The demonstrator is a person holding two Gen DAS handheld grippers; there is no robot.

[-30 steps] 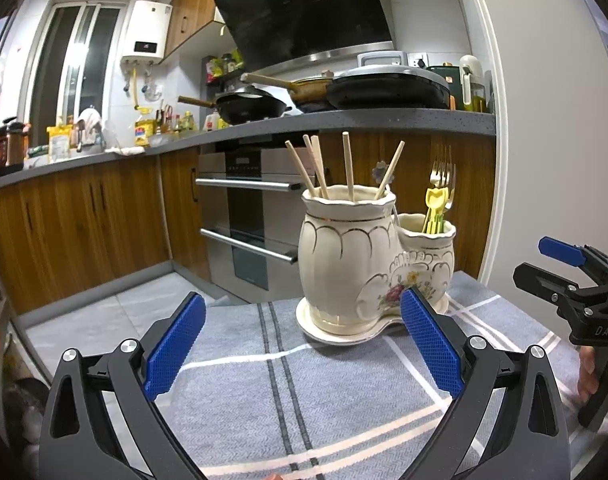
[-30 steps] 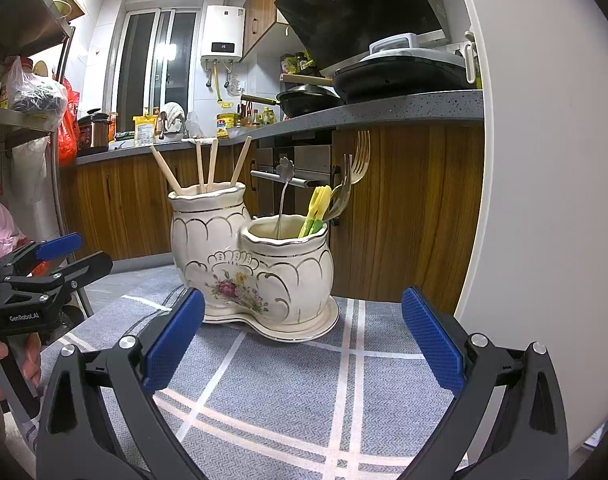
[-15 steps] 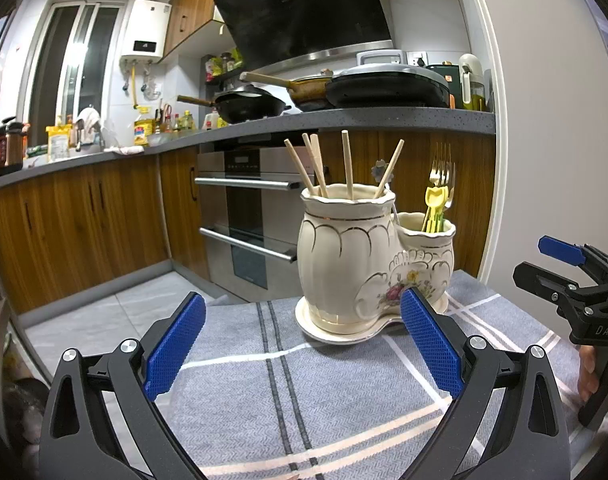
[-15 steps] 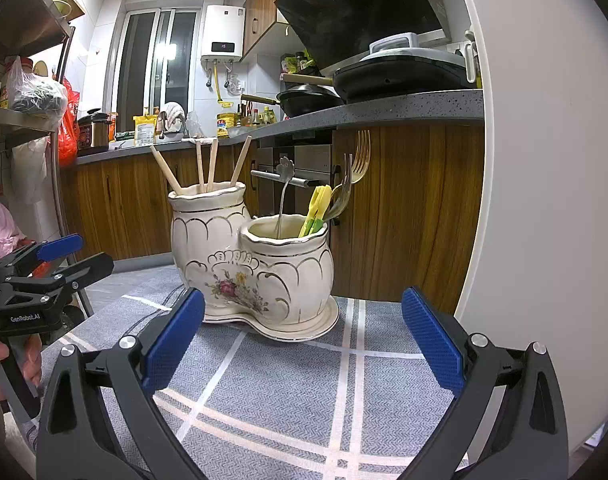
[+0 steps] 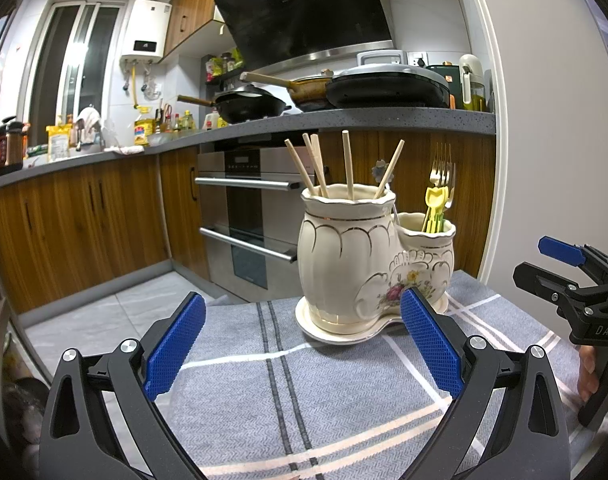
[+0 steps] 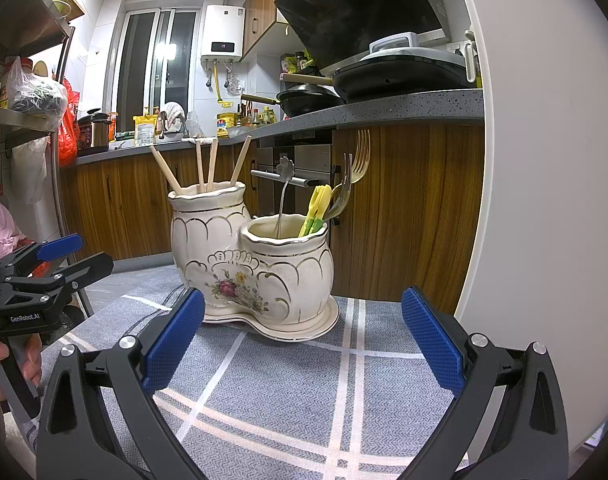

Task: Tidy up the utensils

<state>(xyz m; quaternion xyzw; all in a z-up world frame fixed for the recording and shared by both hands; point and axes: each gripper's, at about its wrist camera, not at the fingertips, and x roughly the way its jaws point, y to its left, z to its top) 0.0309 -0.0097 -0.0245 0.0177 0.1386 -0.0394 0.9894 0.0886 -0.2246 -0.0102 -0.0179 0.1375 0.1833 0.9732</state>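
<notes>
A cream double ceramic utensil holder point(image 5: 355, 264) stands on a grey checked cloth point(image 5: 304, 392); it also shows in the right wrist view point(image 6: 256, 264). Its tall pot holds several wooden chopsticks point(image 5: 345, 164). Its short pot holds forks point(image 6: 357, 164), yellow-green utensils point(image 6: 315, 210) and a flower-topped spoon point(image 6: 284, 184). My left gripper point(image 5: 302, 344) is open and empty, a little short of the holder. My right gripper point(image 6: 302, 344) is open and empty, in front of the short pot. Each gripper shows at the edge of the other's view.
A white wall or appliance side point(image 6: 543, 160) rises close on the right. Behind the table are wooden cabinets, an oven point(image 5: 248, 216) and a counter with pans point(image 5: 383, 88). A metal shelf rack point(image 6: 20, 120) stands at the left in the right wrist view.
</notes>
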